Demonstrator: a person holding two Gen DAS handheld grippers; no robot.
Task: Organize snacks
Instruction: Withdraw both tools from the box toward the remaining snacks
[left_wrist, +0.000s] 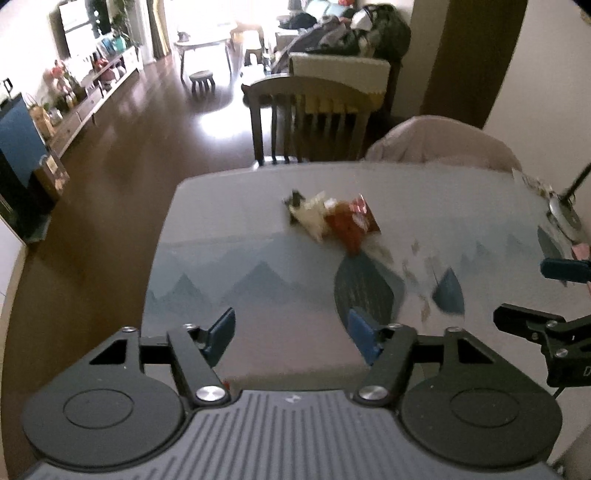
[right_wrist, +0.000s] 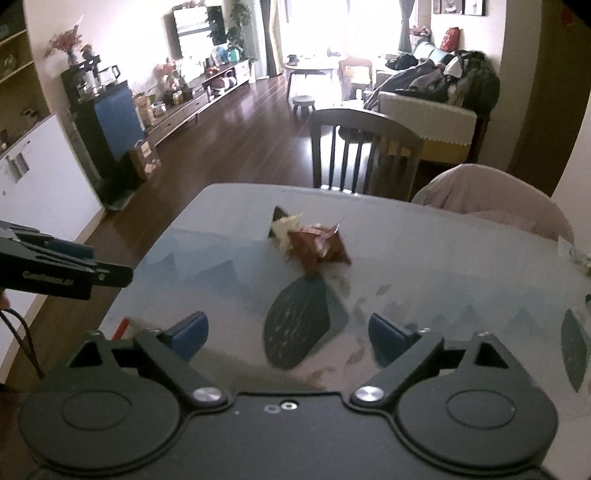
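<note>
A small heap of snack packets lies near the far middle of the table. A red-brown packet (left_wrist: 349, 221) lies against a cream-white packet (left_wrist: 310, 218), with a dark packet (left_wrist: 293, 201) behind them. The heap also shows in the right wrist view: the red-brown packet (right_wrist: 317, 247) and the cream-white packet (right_wrist: 284, 229). My left gripper (left_wrist: 291, 334) is open and empty, over the near part of the table, well short of the heap. My right gripper (right_wrist: 288, 334) is open and empty, also short of the heap. Each gripper shows at the edge of the other's view.
The table (left_wrist: 229, 229) has a grey-blue cloth with mountain and leaf prints. A wooden chair (left_wrist: 306, 118) and a chair draped in pink cloth (left_wrist: 443, 144) stand at its far side. A round stand base (left_wrist: 565, 214) and small items sit at the right edge.
</note>
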